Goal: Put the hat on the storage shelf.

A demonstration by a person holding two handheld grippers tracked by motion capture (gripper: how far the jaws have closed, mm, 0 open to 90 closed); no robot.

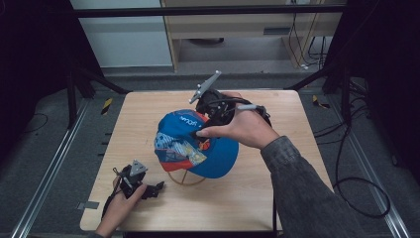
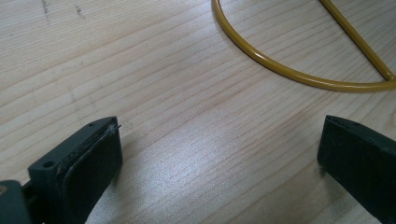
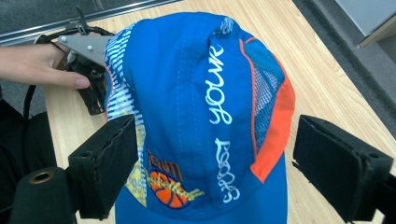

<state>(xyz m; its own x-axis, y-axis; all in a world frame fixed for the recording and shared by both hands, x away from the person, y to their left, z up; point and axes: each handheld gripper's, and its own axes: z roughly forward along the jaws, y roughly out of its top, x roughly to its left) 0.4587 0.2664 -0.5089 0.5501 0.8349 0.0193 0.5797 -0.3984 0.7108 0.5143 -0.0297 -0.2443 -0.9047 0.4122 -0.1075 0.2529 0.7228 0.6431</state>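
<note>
Right claw (image 3: 212, 172) is over the blue cap (image 1: 195, 144), jaws spread wide on either side of the crown, pads clear of the fabric. Cap sits on a yellow wire stand (image 1: 185, 179) near the center of the table (image 1: 277, 198), brim toward 5 o'clock in the high view. Left claw (image 2: 219, 163) rests on the table at 8 o'clock from the cap, jaws wide apart with nothing between them, stand's wire base (image 2: 280, 70) just ahead at 1 o'clock.
</note>
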